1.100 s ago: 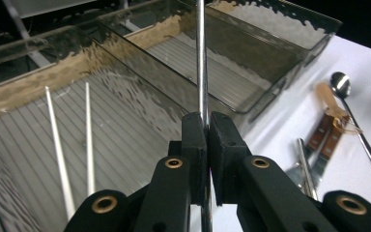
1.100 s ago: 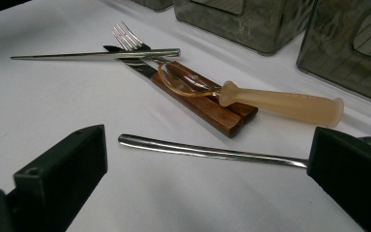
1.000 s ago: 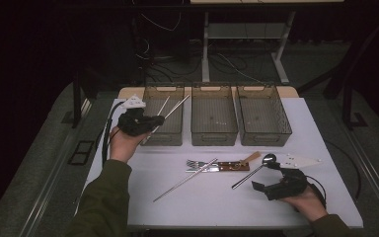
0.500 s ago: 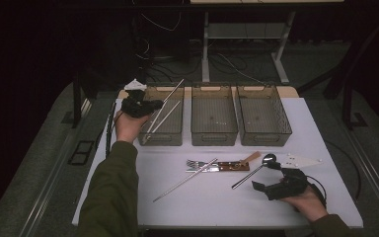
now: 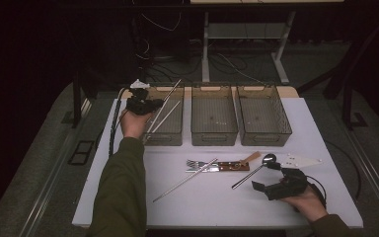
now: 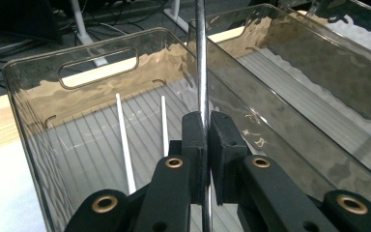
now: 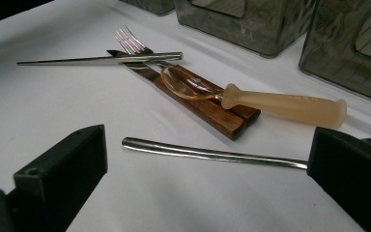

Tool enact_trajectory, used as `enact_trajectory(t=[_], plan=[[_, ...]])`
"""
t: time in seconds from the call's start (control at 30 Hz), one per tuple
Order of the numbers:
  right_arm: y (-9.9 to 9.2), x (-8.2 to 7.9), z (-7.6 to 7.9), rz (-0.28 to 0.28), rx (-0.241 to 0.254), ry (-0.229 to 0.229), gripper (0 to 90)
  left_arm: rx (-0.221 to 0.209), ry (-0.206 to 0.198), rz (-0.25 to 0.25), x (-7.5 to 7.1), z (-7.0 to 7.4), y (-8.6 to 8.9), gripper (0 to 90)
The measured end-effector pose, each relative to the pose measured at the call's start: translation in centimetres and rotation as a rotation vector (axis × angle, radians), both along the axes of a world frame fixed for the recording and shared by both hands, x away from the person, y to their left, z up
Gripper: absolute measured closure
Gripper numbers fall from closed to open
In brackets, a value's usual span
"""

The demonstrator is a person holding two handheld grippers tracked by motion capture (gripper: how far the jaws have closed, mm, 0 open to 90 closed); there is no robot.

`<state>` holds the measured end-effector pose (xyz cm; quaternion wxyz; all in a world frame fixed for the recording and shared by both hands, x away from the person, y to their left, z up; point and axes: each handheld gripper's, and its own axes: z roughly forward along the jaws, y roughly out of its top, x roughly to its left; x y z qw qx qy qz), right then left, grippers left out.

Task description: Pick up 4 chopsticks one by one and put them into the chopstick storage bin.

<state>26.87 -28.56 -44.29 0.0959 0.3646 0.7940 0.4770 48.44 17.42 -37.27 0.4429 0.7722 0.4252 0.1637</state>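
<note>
Moved my left gripper (image 5: 154,104), clamped on a metal chopstick (image 6: 202,72), from the table's left edge over the left bin (image 5: 173,136); drop-in next, right gripper (image 5: 269,183) idle, jaws apart.

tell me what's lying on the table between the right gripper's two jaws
A metal spoon handle lies on the white table between the open right gripper jaws, untouched, in the right gripper view.

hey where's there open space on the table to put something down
Free: the near left corner of the white table, left of the loose chopstick; the right strip past the right bin; and the middle bin, which looks bare inside. Crowded: the cutlery pile at centre and the spoon by the right gripper.
</note>
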Motion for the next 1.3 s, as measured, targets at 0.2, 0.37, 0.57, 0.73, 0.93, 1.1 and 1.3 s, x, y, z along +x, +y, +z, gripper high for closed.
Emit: enact_trajectory(t=[0.2, 0.37, 0.57, 0.73, 0.93, 1.1, 1.3], plan=[[0.0, -0.1, 0.0, 0.001, 0.001, 0.001, 1.0, 0.028, 0.036, 0.026, 0.3, -1.0, 0.0, 85.1], [0.0, -0.1, 0.0, 0.002, 0.001, 0.002, 0.9, 0.024, 0.043, 0.046, 0.3, -1.1, 0.2, 84.6], [0.0, -0.1, 0.1, 0.003, 0.001, 0.001, 1.0, 0.031, 0.045, 0.056, 0.3, -1.1, 0.2, 70.6], [0.0, -0.1, 0.0, 0.004, -0.001, 0.001, 1.0, 0.022, 0.031, 0.039, 0.1, -1.0, 0.2, 60.2], [0.0, 0.0, 0.0, 0.004, -0.004, -0.001, 1.0, 0.016, 0.02, -0.001, -0.9, -0.4, 0.1, 48.1], [0.0, -0.1, 0.0, 0.003, -0.005, -0.002, 1.0, -0.011, -0.014, -0.037, -2.7, 0.6, 0.0, 35.6], [0.1, -0.1, 0.0, 0.002, -0.007, -0.001, 1.0, -0.001, -0.032, -0.086, -5.2, 1.3, -0.4, 23.8]])
